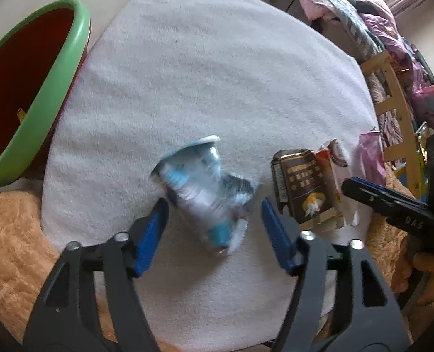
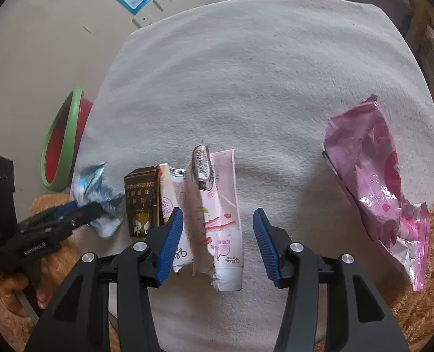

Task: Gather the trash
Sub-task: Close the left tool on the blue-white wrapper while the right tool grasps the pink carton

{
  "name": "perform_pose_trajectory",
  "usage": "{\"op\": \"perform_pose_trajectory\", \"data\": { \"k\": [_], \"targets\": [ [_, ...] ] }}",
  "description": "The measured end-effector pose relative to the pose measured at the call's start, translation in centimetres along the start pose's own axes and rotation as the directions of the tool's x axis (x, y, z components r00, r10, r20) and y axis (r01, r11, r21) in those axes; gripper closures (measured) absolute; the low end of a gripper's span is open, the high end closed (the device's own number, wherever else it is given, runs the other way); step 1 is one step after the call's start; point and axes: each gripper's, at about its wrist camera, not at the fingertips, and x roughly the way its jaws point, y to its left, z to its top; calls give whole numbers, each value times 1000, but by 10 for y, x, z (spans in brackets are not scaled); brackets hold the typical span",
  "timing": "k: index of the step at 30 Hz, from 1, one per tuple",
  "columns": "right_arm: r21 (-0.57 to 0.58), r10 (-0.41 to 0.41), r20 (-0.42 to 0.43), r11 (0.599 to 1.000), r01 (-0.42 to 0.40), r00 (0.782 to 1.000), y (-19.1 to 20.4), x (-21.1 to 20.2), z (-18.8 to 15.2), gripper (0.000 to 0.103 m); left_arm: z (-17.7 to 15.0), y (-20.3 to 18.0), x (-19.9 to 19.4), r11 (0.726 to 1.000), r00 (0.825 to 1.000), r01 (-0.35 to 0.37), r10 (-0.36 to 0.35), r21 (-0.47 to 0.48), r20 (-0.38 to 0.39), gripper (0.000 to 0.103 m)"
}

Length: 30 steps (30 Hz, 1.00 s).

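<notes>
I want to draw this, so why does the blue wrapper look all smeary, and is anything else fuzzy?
Left wrist view: the blue wrapper is smeared by motion blur, while the towel stays sharp. Right wrist view: the pink carton looks crisp; fisheye bending curves the edges.

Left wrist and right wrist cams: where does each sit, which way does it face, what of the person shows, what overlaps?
Left wrist: on the left gripper, facing steeply down at the blue-and-white wrapper; the right gripper and hand show.
Right wrist: on the right gripper, facing down at the torn pink carton; the left gripper and hand show.
Shared: white towel, brown carton, green-rimmed bin.
</notes>
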Motion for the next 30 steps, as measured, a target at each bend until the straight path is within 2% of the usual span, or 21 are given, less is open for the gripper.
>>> {"op": "perform_pose_trajectory", "data": {
  "k": [4, 8, 10, 15, 17, 18, 19, 21, 23, 24, 26, 28, 30],
  "targets": [
    [21, 8, -17, 1000, -7, 1000, -3, 5, -1, 54, 0, 2, 5, 999, 999, 26, -26, -22, -18, 34],
    [37, 14, -28, 999, -13, 1000, -7, 7, -1, 54, -1, 6, 2, 998, 999, 42, -41, -46, 15, 34],
    [38, 16, -27, 999, -15, 999, -6, 7, -1, 53, -3, 8, 1, 998, 999, 27, -25, -60, 35, 34],
    [34, 22, -24, 999, -21, 999, -7, 5, -3, 55, -6, 3, -1, 999, 996, 22, -19, -35, 91, 34],
    [30, 32, -22, 999, -31, 999, -6, 6, -4, 68, -6, 0, -2, 1000, 994, 20, -17, -21, 105, 34],
    [25, 34, -26, 999, -34, 999, -5, 6, -5, 81, -6, -2, -3, 1000, 994, 27, -25, -13, 107, 34],
    [21, 36, -27, 999, -36, 999, -4, 6, -6, 81, -5, -3, -3, 1000, 995, 25, -25, -3, 100, 34],
    [9, 36, -22, 999, -36, 999, -2, 5, -7, 81, -3, -5, -2, 999, 996, 26, -28, 22, 82, 41],
    [2, 37, 0, 999, -37, 999, 0, -1, -6, 81, -3, -7, -1, 999, 997, 19, -21, 36, 70, 58],
    [0, 36, 12, 999, -36, 999, 0, -5, -6, 81, -3, -6, -2, 999, 997, 24, -26, 38, 70, 60],
    [-3, 34, 44, 999, -34, 998, 2, -14, -6, 82, -2, -3, -6, 999, 996, 45, -47, 24, 82, 74],
    [-4, 35, 78, 999, -35, 996, 3, -25, -5, 82, -1, 1, -13, 998, 993, 55, -56, 15, 101, 78],
    [0, 41, 112, 999, -41, 993, 5, -36, -3, 82, -1, 4, -23, 999, 990, 34, -37, 24, 136, 80]
  ]
}}
